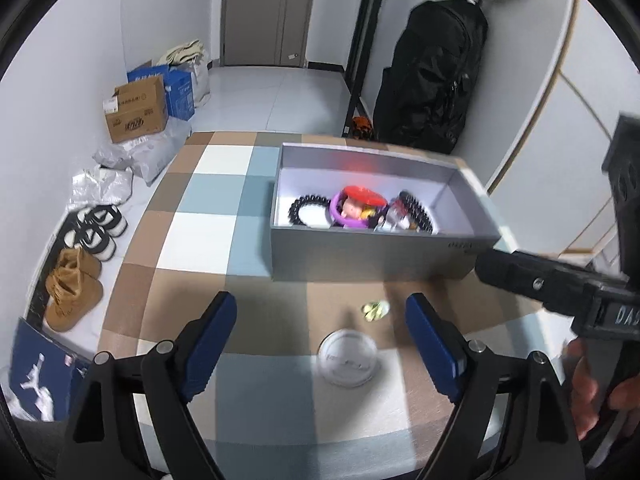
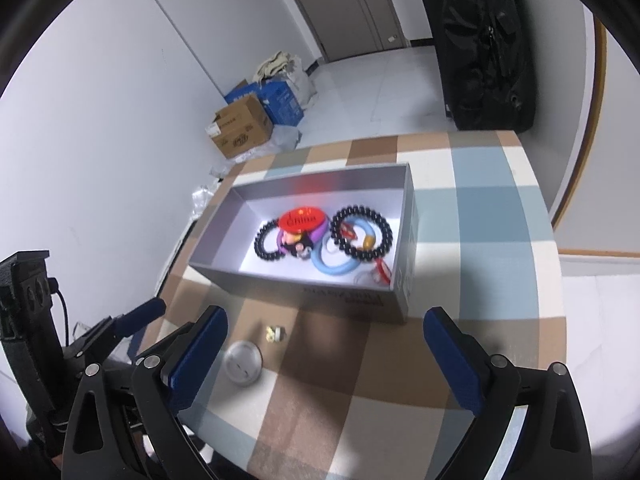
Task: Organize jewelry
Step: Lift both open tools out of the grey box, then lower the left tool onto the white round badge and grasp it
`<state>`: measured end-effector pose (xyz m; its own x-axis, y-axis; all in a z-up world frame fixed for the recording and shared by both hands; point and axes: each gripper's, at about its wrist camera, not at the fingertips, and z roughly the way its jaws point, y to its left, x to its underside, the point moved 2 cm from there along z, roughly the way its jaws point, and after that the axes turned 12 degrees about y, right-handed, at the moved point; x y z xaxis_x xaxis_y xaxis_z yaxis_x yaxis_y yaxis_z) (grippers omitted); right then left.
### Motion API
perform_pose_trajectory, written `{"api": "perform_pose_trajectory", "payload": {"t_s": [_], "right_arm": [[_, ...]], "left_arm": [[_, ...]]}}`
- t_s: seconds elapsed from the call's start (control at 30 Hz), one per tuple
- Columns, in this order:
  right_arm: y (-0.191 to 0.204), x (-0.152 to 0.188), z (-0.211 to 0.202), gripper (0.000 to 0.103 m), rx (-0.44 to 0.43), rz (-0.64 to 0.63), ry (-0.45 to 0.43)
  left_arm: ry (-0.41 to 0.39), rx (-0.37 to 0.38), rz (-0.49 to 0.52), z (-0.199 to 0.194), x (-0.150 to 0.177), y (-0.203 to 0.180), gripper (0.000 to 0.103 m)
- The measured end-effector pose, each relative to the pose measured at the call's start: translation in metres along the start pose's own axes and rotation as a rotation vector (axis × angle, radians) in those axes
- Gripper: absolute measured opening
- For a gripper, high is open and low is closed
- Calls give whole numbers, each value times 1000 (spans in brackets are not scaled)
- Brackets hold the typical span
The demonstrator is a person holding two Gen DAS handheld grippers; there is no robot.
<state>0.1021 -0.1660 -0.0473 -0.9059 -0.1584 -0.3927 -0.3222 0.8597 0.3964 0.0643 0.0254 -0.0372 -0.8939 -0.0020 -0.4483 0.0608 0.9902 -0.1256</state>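
An open grey box stands on the checked tablecloth. It holds two black bead bracelets, a purple ring, a light blue ring and a red oval badge. In front of the box lie a small yellow-green trinket and a round clear case. My left gripper is open, hanging above the case and trinket with nothing between its pads. My right gripper is wide open in front of the box, holding nothing; the case lies beside its left finger.
The table's left edge drops to a floor with shoes, cardboard boxes and plastic bags. A black bag hangs behind the table on the right. The right tool's black body and a hand are close beside my left gripper.
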Motion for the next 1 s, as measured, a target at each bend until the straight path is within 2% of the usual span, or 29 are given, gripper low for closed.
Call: {"api": "perform_pose_trajectory", "payload": {"t_s": [0.13,0.33,0.63,0.87,1.0], "right_arm": [[1,6,5,100,37,-25,34],[3,9,9,100,39,-37,52],[8,15,9,100,92,-80,52],[2,16,7,100,99,-55,56],[-5,16,6,100,112,-28,58]], "left_arm": [[36,-22,14,8,8,4,83],[77,4,4,13,10,3,83],[161,24,31,30,18,-5,83],[170,-22,74,33,19,-17,82],[165,-80,124,33,21,-28,74]]}}
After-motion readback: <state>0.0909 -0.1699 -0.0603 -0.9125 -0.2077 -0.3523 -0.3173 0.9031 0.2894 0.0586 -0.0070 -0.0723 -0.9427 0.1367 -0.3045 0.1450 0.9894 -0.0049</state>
